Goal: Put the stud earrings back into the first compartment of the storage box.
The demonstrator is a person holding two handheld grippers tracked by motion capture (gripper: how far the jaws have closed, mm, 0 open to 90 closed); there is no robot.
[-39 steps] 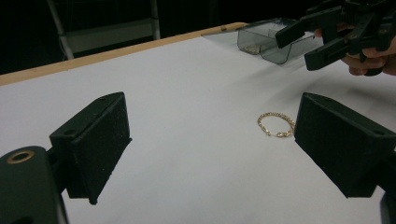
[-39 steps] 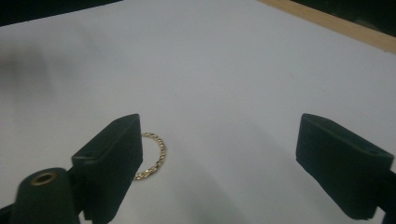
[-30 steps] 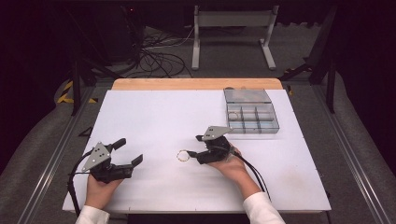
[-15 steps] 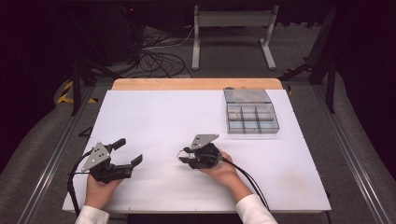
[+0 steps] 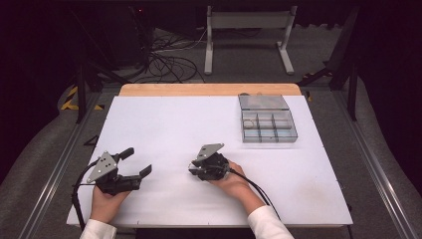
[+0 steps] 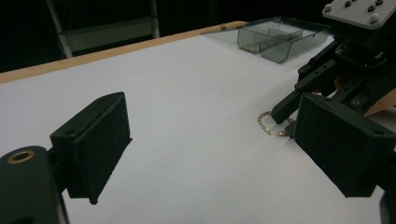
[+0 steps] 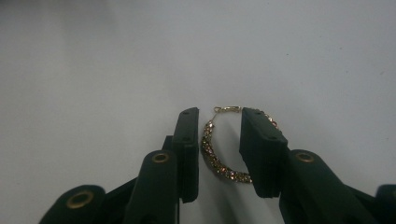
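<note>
A gold hoop earring (image 7: 212,156) set with small stones lies flat on the white table sheet (image 5: 169,124). My right gripper (image 7: 219,116) is lowered over it, jaws a narrow gap apart; the hoop's left arc runs along the left jaw and its right side goes under the right jaw. In the high view the right gripper (image 5: 191,169) sits low at the table's middle front. The left gripper view has the earring (image 6: 265,123) at the tips of the right gripper (image 6: 289,116). My left gripper (image 5: 138,161) rests at the front left, open wide with nothing in it.
A clear plastic compartment box (image 5: 268,125) with its lid open stands at the back right and holds a few small items. A wooden strip (image 5: 209,89) runs along the table's far edge. Cables and a metal stand lie on the floor beyond.
My right gripper has moved left and down onto the earring, which earlier lay just clear of its tips. The left gripper has stayed put.
</note>
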